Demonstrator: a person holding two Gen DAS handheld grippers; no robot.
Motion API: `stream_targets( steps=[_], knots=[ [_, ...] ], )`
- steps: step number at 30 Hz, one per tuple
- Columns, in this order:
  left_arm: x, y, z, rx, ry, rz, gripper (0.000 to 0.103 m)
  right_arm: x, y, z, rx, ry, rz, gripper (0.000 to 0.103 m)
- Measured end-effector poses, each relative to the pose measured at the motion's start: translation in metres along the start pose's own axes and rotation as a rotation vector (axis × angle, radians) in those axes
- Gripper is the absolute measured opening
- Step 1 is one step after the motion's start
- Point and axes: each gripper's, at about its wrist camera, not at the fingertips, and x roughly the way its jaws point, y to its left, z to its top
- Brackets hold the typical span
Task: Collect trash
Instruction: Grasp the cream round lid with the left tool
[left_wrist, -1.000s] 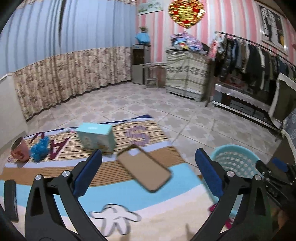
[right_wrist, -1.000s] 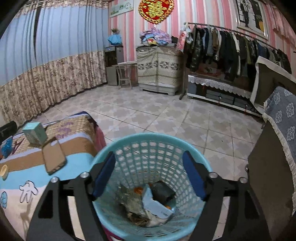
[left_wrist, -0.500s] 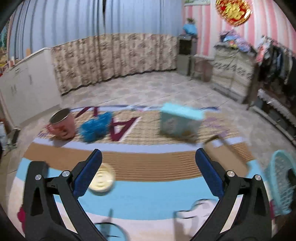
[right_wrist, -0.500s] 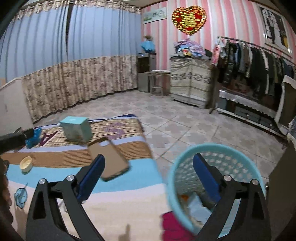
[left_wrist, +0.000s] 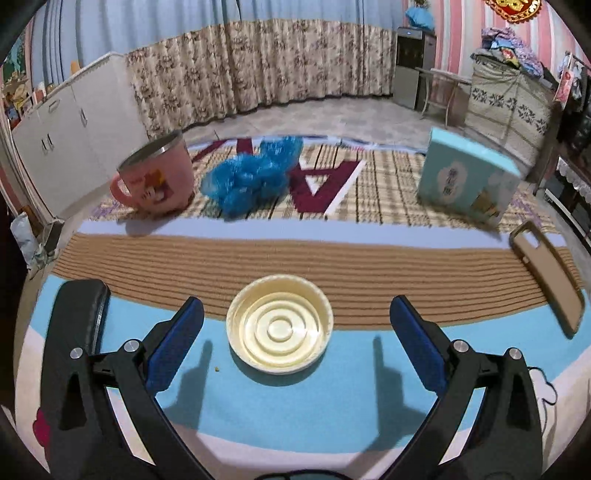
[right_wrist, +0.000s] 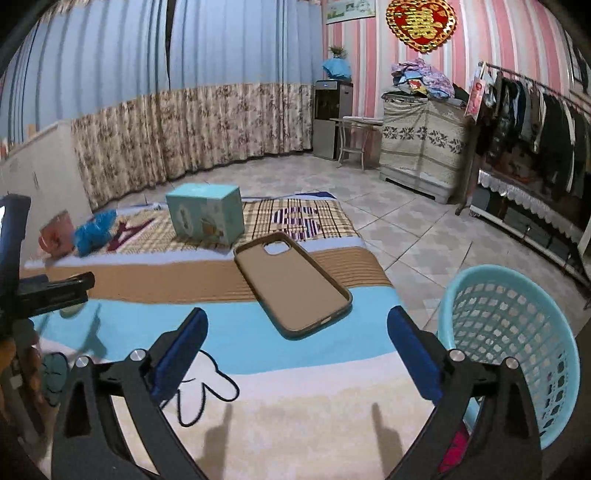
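Observation:
A cream round plastic lid (left_wrist: 280, 328) lies on the striped cloth, right between the fingers of my open left gripper (left_wrist: 295, 339). A crumpled blue plastic bag (left_wrist: 255, 177) lies behind it, next to a pink mug (left_wrist: 157, 181). My right gripper (right_wrist: 295, 347) is open and empty, low over the cloth just in front of a brown phone case (right_wrist: 291, 284). The light blue trash basket (right_wrist: 517, 332) stands on the floor at the right of the right wrist view. The left gripper's body (right_wrist: 48, 288) shows at that view's left edge.
A teal box (left_wrist: 467, 181) stands on the plaid part of the cloth; it also shows in the right wrist view (right_wrist: 205, 214). The phone case (left_wrist: 546, 280) lies at the right of the left view. Tiled floor, cabinets and a clothes rack (right_wrist: 528, 122) lie beyond.
My left gripper swung left from the phone case and dropped down over the cream lid. My right gripper moved left from above the basket to above the cloth near the phone case.

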Motion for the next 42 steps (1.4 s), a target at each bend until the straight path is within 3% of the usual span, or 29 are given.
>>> stream_targets(
  steps=[11, 15, 19, 25, 33, 39, 42],
  knots=[
    [0.018, 0.014, -0.002, -0.076, 0.06, -0.066, 0.097, 0.01, 0.004, -0.005, -0.004, 0.024, 0.0, 0.098],
    [0.022, 0.019, 0.0, -0.087, 0.071, -0.094, 0.081, 0.012, 0.007, -0.005, -0.019, 0.031, 0.008, 0.098],
    [0.023, 0.02, -0.001, -0.06, 0.075, -0.065, 0.069, 0.012, 0.009, -0.006, -0.025, 0.035, 0.016, 0.098],
    [0.023, 0.019, 0.001, -0.031, 0.067, -0.068, 0.061, 0.01, 0.008, -0.007, -0.023, 0.038, 0.015, 0.098],
    [0.012, 0.023, 0.009, 0.027, 0.029, -0.069, 0.06, 0.019, 0.014, -0.004, -0.038, 0.067, -0.018, 0.098],
    [-0.005, 0.057, 0.02, -0.011, -0.006, -0.061, 0.06, 0.025, 0.043, 0.007, -0.09, 0.075, 0.01, 0.098],
    [-0.012, 0.081, 0.025, -0.029, -0.022, -0.006, 0.06, 0.024, 0.066, 0.016, -0.127, 0.064, 0.041, 0.098]
  ],
)
